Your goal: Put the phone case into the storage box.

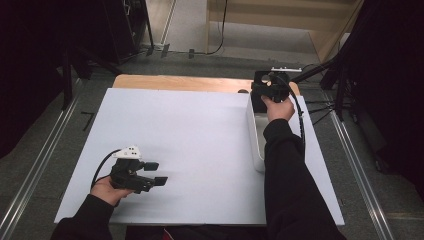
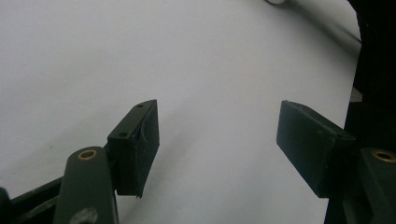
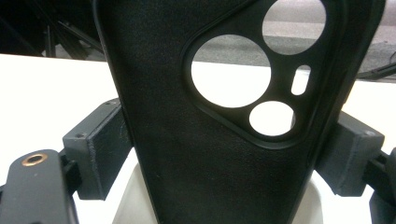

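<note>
Black phone case (image 3: 210, 140) stands upright — clamped between right claw (image 3: 224, 149) pads.

A white table top (image 1: 200, 145) with a wooden far edge (image 1: 175, 82) stands on grey carpet (image 1: 50, 150). Pale wooden shelving (image 1: 300, 20) at one o'clock; dark stands (image 1: 65, 75) at ten o'clock.

High view looks forward and down from above the person's side, taking in the whole white table (image 1: 200, 150) and the floor beyond. Left gripper view sits low, skimming close across the same table (image 2: 210, 60) toward its right side. Right gripper view is pressed right up to a black phone case (image 3: 210, 154), table and floor showing past it.
</note>
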Action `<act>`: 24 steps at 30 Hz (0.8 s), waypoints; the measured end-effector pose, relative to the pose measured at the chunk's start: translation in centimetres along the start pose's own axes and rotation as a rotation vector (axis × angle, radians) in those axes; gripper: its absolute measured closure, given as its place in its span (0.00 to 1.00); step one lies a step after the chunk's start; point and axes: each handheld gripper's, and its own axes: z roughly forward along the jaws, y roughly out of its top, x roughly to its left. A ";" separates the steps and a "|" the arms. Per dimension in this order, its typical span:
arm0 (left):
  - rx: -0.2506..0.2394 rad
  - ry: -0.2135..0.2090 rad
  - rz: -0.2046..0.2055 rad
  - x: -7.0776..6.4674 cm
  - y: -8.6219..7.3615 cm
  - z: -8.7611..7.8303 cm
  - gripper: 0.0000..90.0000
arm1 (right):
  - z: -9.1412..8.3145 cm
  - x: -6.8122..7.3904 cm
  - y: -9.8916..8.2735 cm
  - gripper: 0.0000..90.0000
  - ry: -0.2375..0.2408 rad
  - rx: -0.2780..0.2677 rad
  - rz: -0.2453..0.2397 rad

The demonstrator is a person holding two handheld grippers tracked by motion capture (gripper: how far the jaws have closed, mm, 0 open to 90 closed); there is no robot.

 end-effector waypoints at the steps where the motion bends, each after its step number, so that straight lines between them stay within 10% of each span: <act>1: 0.002 0.001 0.000 0.0 0.0 0.0 0.33 | 0.0 0.0 0.0 0.14 0.000 0.000 -0.001; 24: 0.005 0.004 0.000 0.1 0.0 0.0 0.33 | 0.3 -0.4 0.3 0.01 0.010 0.062 0.025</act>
